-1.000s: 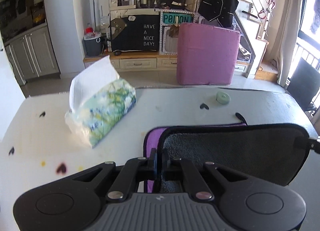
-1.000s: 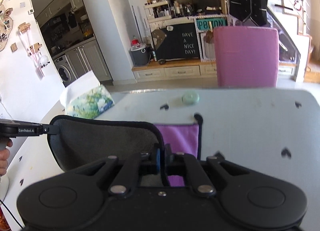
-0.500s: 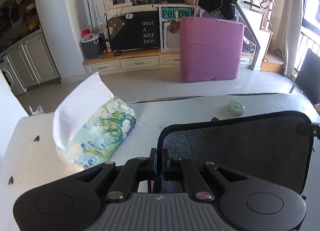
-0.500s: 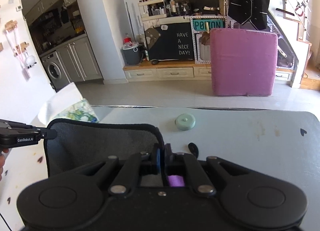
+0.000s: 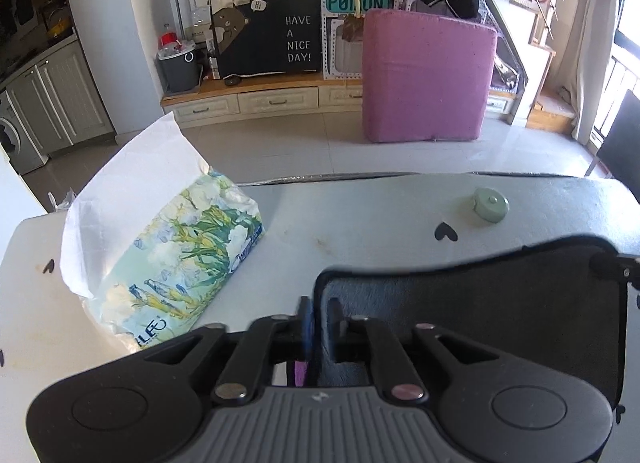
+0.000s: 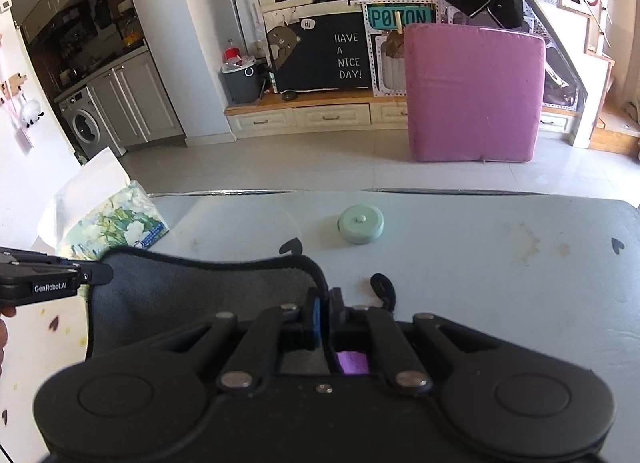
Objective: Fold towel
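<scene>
The towel (image 5: 472,315) is grey on one side and purple on the other, with a black border. It hangs stretched between my two grippers over the white table (image 5: 360,215). My left gripper (image 5: 320,315) is shut on its left corner. My right gripper (image 6: 323,309) is shut on its right corner, and the towel (image 6: 200,295) spreads to the left of it. A purple patch (image 6: 352,361) shows under the right jaws. The left gripper's tip (image 6: 92,275) shows at the left of the right wrist view.
A flowered tissue pack (image 5: 172,259) with a white tissue sticking up lies on the table's left. A small round green case (image 6: 361,224) sits near the far edge. Black heart marks dot the table. A pink cushion (image 5: 428,75) stands on the floor beyond.
Both grippers have carried the towel's held edge forward toward the table's far side and lower. The purple side that lay open on the table is now mostly covered.
</scene>
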Available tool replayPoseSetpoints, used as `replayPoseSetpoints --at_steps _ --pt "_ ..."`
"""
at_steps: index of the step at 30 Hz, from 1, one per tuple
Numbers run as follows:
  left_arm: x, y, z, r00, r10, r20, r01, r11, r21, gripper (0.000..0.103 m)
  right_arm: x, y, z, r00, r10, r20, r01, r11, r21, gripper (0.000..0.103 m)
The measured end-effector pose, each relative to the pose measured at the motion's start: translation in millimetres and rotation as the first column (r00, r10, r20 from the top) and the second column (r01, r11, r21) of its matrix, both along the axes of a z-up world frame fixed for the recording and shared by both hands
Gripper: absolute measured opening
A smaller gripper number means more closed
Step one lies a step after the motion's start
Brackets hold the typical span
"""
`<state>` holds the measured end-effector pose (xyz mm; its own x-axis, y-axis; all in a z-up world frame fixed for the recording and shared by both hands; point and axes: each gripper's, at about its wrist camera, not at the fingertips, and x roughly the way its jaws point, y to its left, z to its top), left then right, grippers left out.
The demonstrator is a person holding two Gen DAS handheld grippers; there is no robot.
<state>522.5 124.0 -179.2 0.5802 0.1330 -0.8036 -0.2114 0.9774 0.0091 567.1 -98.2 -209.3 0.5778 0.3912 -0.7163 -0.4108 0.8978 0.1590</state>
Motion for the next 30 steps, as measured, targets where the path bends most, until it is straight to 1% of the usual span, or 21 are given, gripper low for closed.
replayPoseSetpoints --at_steps 1,2,3,4,6,7,8,9,10,12,14,18,25,30 --pt "0.0 3.0 -1.1 1.000 0.015 0.002 -0.015 1.000 -0.015 0.042 1.1 1.1 -1.3 1.000 -0.006 -0.004 0.006 1.000 0.000 0.009" --pt "-1.1 5.3 -1.9 0.999 0.032 0.004 -0.032 0.999 -0.027 0.064 1.2 1.3 -3.0 1.000 -0.012 -0.008 0.012 1.000 0.002 0.021" --pt "-1.6 6.3 -1.9 0.999 0.044 0.009 -0.044 0.999 -0.027 0.071 1.5 1.3 -3.4 1.000 -0.012 -0.014 0.012 1.000 0.004 0.033" --pt "-2.6 6.4 -1.8 0.999 0.050 0.015 -0.050 0.999 -0.013 0.081 0.9 1.9 -3.8 1.000 -0.008 -0.018 0.008 1.000 0.007 0.037" --pt "-4.4 5.0 -2.0 0.999 0.050 0.018 -0.050 0.999 0.018 0.086 0.1 3.0 -4.0 1.000 -0.001 -0.019 0.001 1.000 0.002 0.051" --pt "-4.1 5.6 -2.7 0.999 0.049 0.008 -0.049 0.999 0.019 0.089 0.1 3.4 -4.2 1.000 0.000 -0.022 0.000 1.000 -0.003 0.056" --pt "-4.4 6.4 -3.3 0.999 0.048 0.000 -0.048 0.999 0.009 0.092 0.0 3.3 -4.4 1.000 -0.001 -0.025 0.001 1.000 -0.005 0.065" --pt "-5.0 7.0 -4.3 0.999 0.047 -0.006 -0.047 0.999 -0.003 0.093 0.4 3.2 -4.5 1.000 -0.003 -0.027 0.003 1.000 -0.006 0.076" --pt "-5.5 7.6 -5.0 0.999 0.047 -0.012 -0.047 0.999 -0.010 0.095 0.0 2.4 -4.7 1.000 -0.005 -0.030 0.005 1.000 -0.006 0.081" --pt "-6.7 7.4 -7.3 0.999 0.047 -0.019 -0.047 0.999 -0.019 0.096 -0.9 0.8 -4.7 1.000 -0.010 -0.029 0.009 1.000 -0.007 0.097" --pt "-7.0 6.3 -9.6 0.999 0.037 -0.031 -0.038 0.999 -0.034 0.096 -1.5 -0.1 -4.9 0.999 -0.009 -0.035 0.008 1.000 -0.014 0.102" --pt "-7.9 3.6 -12.8 0.998 0.007 -0.063 -0.011 0.997 -0.070 0.097 -5.7 -1.7 -6.0 0.999 0.008 -0.033 -0.009 1.000 -0.026 0.103" --pt "-13.5 -7.8 -8.7 0.998 -0.014 -0.066 0.011 0.999 -0.040 0.098 -14.2 -6.3 -7.2 0.998 0.008 -0.057 -0.009 1.000 -0.017 0.103" --pt "-19.3 -12.8 -4.1 0.997 -0.024 -0.068 0.022 0.999 -0.038 0.099 -20.9 -8.8 -5.4 0.998 0.005 -0.065 -0.006 1.000 -0.014 0.103"
